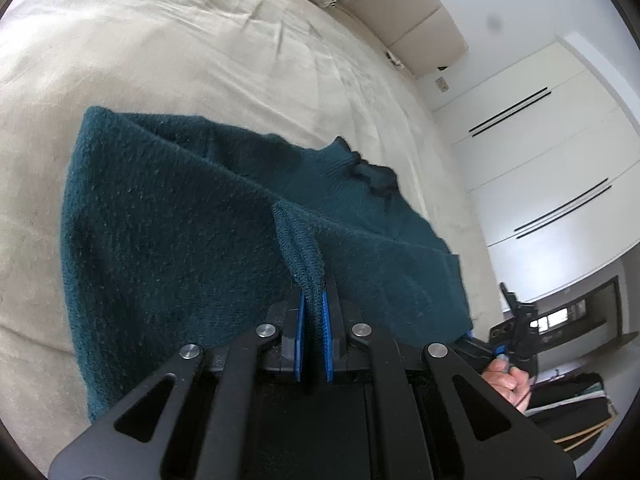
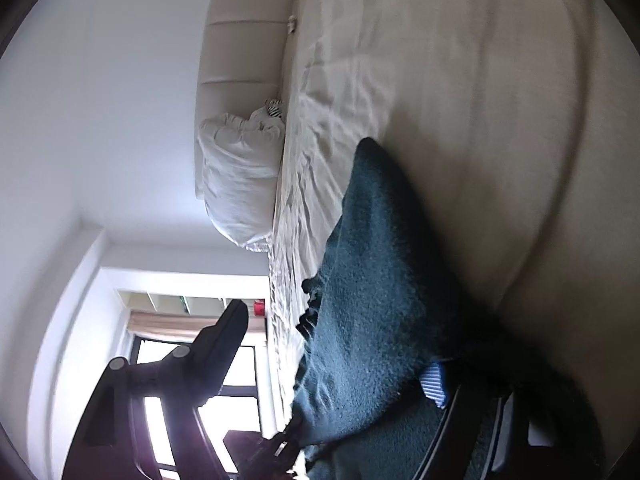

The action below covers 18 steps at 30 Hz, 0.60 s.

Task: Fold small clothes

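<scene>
The dark green knitted sweater (image 1: 168, 220) lies on the beige bed (image 1: 180, 48), partly spread and partly lifted. One ribbed edge of it stands up between the blue pads of the left tool (image 1: 314, 312), which is closed tight on this edge. The right tool (image 2: 336, 360) has its jaws wide apart; the cloth lies against one finger, but I see no grip there. In my judgement the folding is only at its beginning: no neat fold is visible, and the lifted edge must yet be carried over. A white pillow (image 2: 236, 176) rests by the headboard (image 2: 236, 40).
</scene>
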### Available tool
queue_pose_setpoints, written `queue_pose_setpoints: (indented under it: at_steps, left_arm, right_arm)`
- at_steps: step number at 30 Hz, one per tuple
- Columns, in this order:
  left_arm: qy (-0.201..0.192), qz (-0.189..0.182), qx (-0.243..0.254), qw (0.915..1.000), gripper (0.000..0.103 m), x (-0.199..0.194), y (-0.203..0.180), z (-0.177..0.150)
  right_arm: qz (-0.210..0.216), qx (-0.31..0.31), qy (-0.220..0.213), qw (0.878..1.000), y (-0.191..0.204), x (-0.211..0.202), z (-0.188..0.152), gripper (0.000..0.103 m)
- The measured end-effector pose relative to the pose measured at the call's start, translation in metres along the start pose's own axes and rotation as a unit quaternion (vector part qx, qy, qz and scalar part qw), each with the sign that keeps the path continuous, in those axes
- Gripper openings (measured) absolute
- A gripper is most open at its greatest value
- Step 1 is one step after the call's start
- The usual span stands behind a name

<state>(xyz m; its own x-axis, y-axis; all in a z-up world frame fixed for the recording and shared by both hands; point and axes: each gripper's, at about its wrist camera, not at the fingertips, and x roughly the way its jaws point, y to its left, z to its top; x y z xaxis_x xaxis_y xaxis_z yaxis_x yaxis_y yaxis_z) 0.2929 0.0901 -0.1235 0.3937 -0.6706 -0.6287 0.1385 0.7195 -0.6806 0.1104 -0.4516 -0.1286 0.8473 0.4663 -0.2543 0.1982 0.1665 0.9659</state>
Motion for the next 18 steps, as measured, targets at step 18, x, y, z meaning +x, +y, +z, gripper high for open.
queue_pose_setpoints:
  at_steps: [18]
  left_arm:
    - [0.004, 0.003, -0.016, 0.9999, 0.007, -0.007, 0.012, -0.014]
  right_arm:
    - [-0.058, -0.023, 0.049, 0.997, 0.017, -0.048, -0.035, 0.081]
